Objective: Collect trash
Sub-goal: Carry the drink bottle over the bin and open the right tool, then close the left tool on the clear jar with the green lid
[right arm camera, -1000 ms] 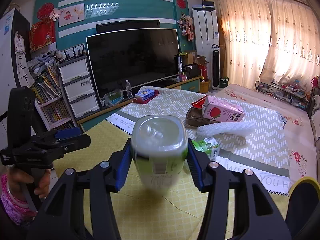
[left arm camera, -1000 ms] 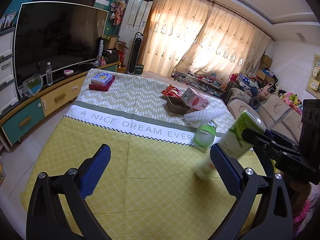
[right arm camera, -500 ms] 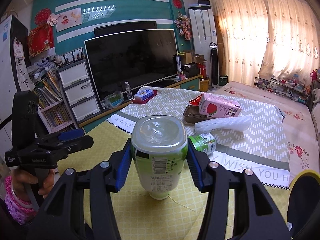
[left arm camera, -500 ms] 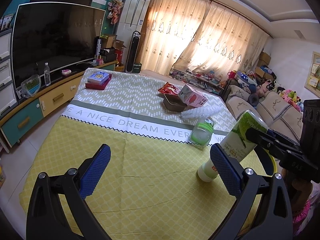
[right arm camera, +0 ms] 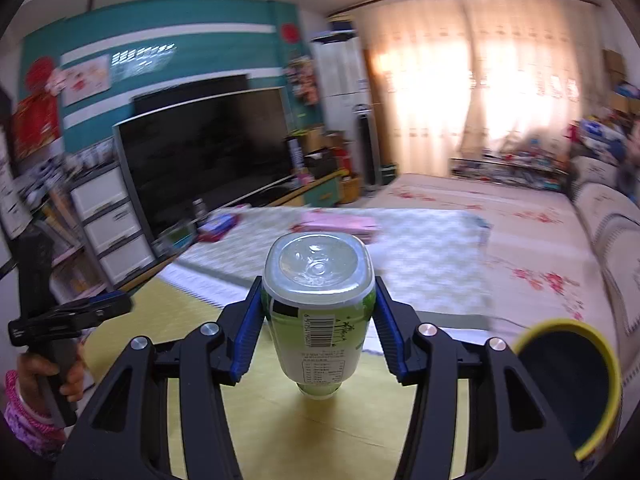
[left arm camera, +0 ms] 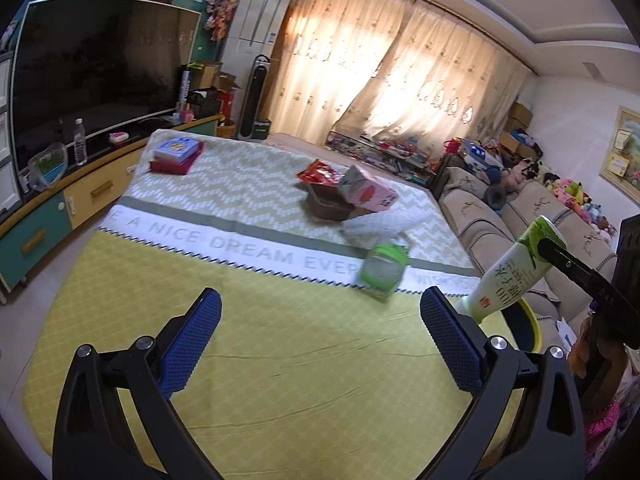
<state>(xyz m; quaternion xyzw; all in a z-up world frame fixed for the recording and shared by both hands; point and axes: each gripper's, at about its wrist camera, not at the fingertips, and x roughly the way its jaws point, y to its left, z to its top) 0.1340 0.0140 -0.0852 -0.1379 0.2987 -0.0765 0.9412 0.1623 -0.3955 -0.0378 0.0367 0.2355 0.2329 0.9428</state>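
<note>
- Right up close in the right wrist view, the right gripper [right arm camera: 319,334] has its blue pads clamped on both sides of a green-and-white bottle [right arm camera: 318,312]. The bottle hangs upside down, clear base toward the camera and cap end pointing down over the yellow cloth.
- Just right of it sits a bin [right arm camera: 600,364] with a yellow rim and dark inside, near the table's right edge. The bottle is beside the bin, not over its opening.
- In the left wrist view the left gripper [left arm camera: 320,338] hangs over the near yellow part of the tablecloth [left arm camera: 280,360] with its jaws spread wide and nothing between the pads.
- From that side the same bottle shows at far right, tilted, off the cloth, with the bin's rim just below it.
- Middle of the table: a small green-lidded jar [left arm camera: 383,268] lies on the white printed band of the cloth, a bit blurry.
- Just behind it is a white crumpled wrap [left arm camera: 380,226], I think bubble wrap but it's soft in the frame.
- Further back: a brown tray [left arm camera: 328,206], a pink carton [left arm camera: 370,194] leaning on it, and a red snack bag [left arm camera: 320,172].
- Far left corner of the table holds a stack of boxes [left arm camera: 176,154].
- Beyond that, a big TV [left arm camera: 100,68] on the left wall and curtains [left arm camera: 400,80] glowing at the back.
</note>
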